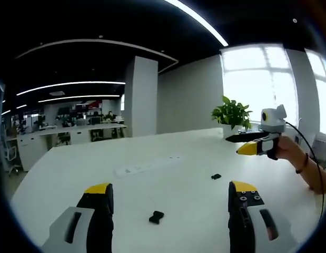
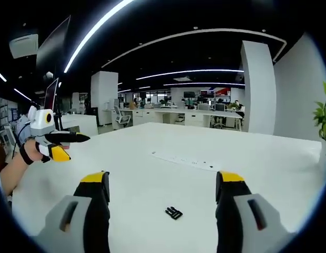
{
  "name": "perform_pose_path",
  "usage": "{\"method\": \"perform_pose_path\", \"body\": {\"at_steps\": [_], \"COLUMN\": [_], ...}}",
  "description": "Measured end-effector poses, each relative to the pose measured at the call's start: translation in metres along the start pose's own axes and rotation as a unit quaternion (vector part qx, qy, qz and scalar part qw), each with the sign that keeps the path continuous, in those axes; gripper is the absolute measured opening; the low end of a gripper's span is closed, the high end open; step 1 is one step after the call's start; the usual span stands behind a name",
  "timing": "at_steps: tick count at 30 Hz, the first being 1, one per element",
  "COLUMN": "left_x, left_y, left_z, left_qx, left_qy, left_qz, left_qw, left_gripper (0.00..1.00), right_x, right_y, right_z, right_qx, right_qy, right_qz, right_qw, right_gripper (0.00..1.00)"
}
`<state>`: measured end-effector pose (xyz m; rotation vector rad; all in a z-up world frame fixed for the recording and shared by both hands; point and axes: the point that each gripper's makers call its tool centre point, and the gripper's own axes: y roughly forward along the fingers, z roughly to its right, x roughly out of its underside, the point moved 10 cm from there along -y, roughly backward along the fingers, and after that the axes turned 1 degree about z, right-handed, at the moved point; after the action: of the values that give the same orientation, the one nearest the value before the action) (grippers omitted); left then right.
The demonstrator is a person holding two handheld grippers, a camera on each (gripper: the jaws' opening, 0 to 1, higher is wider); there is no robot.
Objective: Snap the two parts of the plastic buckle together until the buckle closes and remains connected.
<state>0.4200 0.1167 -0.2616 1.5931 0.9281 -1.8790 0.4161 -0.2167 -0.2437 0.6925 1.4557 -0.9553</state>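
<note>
Buckle halves [image 1: 157, 216] [image 1: 216, 176] lie apart mid-desk [image 1: 194, 153], untouched; left tongs [image 1: 170, 197] and right tongs [image 2: 163, 190] gape empty. Risk: small slick parts skidding or rotating when pinched, misaligning the snap.

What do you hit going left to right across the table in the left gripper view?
Left gripper's own left jaw → black plastic buckle part near the jaws → flat white power strip → smaller black buckle part farther out → own right jaw → right gripper held above the white table.
</note>
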Motion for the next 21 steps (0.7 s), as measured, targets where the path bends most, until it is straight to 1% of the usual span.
{"method": "perform_pose_path", "body": {"at_steps": [3,7,10,12,13,14,16,18,19,21], "left_x": [-0.001,-0.003,-0.005,-0.008,-0.008,-0.009,-0.008,-0.005,-0.003,-0.002], "left_y": [0.001,0.003,0.005,0.008,0.009,0.011,0.013,0.017,0.018,0.018], "left_z": [-0.001,-0.004,-0.004,-0.004,-0.003,-0.002,0.000,0.002,0.003,0.004], "left_qx": [0.002,-0.002,-0.001,-0.001,-0.001,0.004,0.007,0.009,0.012,0.012], "left_qy": [-0.003,-0.002,-0.006,-0.007,-0.007,-0.008,-0.011,-0.013,-0.013,-0.013], "left_qz": [0.002,0.001,0.010,0.001,0.002,0.009,0.009,0.008,0.003,0.003], "left_qw": [1.0000,1.0000,0.9999,1.0000,1.0000,0.9999,0.9999,0.9998,0.9998,0.9998], "left_gripper": [0.91,0.91,0.91,0.91,0.91,0.91,0.91,0.91,0.91,0.91], "right_x": [0.000,0.001,-0.001,-0.001,-0.001,0.000,0.001,0.002,0.002,0.003], "right_y": [0.001,0.004,0.006,0.008,0.007,0.007,0.006,0.007,0.007,0.007], "right_z": [0.000,0.003,0.009,0.010,0.011,0.012,0.012,0.012,0.013,0.012], "right_qx": [-0.001,-0.003,0.001,0.000,0.002,0.002,0.001,0.001,0.001,-0.001], "right_qy": [0.002,0.002,0.018,0.017,0.018,0.019,0.023,0.022,0.022,0.025], "right_qz": [0.003,0.001,0.005,0.004,0.003,0.005,0.009,0.006,0.006,0.009], "right_qw": [1.0000,1.0000,0.9998,0.9998,0.9998,0.9998,0.9997,0.9997,0.9997,0.9996], "right_gripper": [0.84,0.84,0.84,0.84,0.84,0.84,0.84,0.84,0.84,0.84]}}
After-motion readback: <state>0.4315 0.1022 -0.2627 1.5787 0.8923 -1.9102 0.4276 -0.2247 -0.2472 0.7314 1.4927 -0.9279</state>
